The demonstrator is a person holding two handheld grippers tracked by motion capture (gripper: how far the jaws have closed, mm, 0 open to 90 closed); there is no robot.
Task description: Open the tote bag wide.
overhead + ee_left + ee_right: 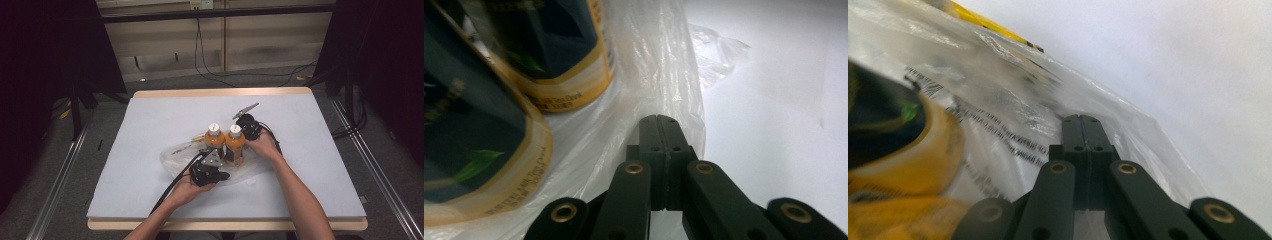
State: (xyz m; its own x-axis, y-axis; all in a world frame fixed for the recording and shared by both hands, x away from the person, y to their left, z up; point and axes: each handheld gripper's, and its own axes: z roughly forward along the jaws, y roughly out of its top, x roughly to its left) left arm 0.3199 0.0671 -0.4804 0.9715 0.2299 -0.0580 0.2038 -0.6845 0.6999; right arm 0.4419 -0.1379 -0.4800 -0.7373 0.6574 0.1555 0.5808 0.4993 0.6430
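Two orange bottles [224, 142] with white caps stand upright, side by side; the clear plastic bag [175, 154] lies crumpled around their bases, mid-counter.

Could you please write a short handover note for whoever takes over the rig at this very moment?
Left gripper: jaws closed, pinching the clear plastic bag at its near edge.
Right gripper: jaws closed on the bag's film on the far right side.
Two orange bottles with white caps stand upright, side by side, mid-table, on or in the bag.
Done: both edges gripped.
Left: probably drawing the bag up around the bottles; whether they are fully inside is unclear.
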